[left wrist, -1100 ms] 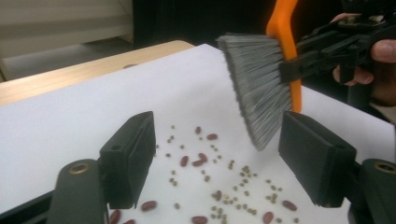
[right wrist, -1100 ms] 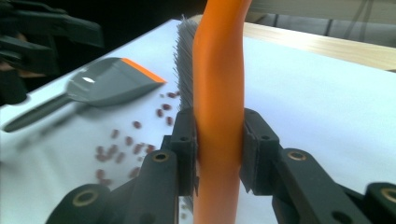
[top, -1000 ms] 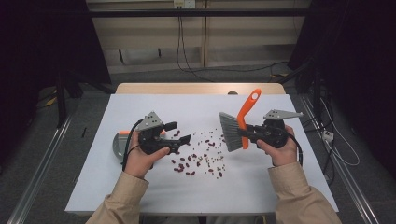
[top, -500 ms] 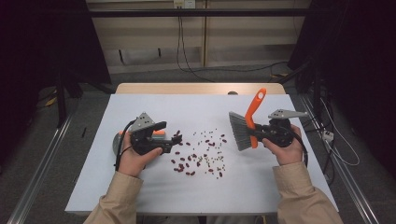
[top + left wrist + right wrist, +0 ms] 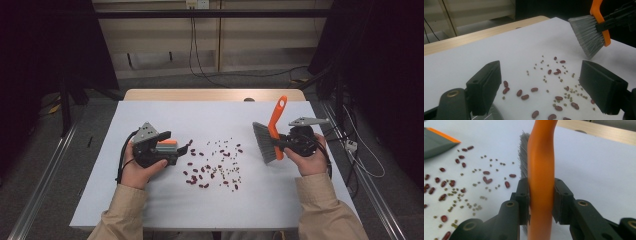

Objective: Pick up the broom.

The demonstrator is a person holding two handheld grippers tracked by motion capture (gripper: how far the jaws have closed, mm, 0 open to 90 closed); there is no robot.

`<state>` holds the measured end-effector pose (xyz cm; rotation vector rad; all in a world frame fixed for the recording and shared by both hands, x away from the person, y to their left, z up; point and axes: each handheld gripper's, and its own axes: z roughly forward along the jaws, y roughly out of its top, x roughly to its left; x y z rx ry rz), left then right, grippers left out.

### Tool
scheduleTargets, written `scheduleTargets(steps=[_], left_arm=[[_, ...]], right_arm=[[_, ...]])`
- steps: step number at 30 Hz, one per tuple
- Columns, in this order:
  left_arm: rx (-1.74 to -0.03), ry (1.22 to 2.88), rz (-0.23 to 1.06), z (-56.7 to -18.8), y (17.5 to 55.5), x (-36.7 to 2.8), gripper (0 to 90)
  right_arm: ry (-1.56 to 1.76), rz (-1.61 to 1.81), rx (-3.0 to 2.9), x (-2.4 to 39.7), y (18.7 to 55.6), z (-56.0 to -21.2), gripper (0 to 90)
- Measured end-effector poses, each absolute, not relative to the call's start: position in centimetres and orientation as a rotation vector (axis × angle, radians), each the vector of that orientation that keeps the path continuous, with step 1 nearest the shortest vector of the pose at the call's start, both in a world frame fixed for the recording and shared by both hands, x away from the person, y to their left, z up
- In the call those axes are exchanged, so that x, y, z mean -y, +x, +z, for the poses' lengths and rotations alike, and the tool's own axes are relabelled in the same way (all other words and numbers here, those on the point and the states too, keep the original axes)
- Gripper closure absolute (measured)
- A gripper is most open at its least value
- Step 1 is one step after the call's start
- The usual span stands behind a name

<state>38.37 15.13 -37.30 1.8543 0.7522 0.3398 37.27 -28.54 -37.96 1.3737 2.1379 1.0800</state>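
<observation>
In the high view the right gripper (image 5: 279,144), at the right of the frame, is clamped on the orange handle of a brush (image 5: 270,136). The handle rises toward the upper edge of the picture and tilts slightly right, while the grey bristles fan out to the left of the gripper and slant down toward the surface (image 5: 165,112) without clearly touching it. In the right gripper view both black jaws press the handle from either side at mid-frame.

Scattered beans (image 5: 214,164), dark red ones and smaller pale ones, lie on the white surface between the two grippers, left of and below the bristles and apart from them.

The left gripper (image 5: 186,148), at the left of the frame, lies low over the surface and points right at the beans. Its jaws have just been opening and stand wide apart with nothing held; in the left gripper view beans lie on the surface beyond the gap.

Both hands hold their grippers from below, forearms in tan sleeves entering from the bottom edge.
</observation>
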Motion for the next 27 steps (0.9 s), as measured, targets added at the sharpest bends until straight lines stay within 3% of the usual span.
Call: scheduleTargets(steps=[17,27], left_arm=[[-0.756,1.862,0.357,-37.3,38.5,-15.5,17.9],[-0.757,1.869,0.358,-37.4,38.4,-15.5,17.9]], right_arm=[[1.327,1.062,-2.106,25.1,40.7,-41.0,70.5],[1.339,1.118,-2.076,25.1,40.6,-41.8,65.6]])
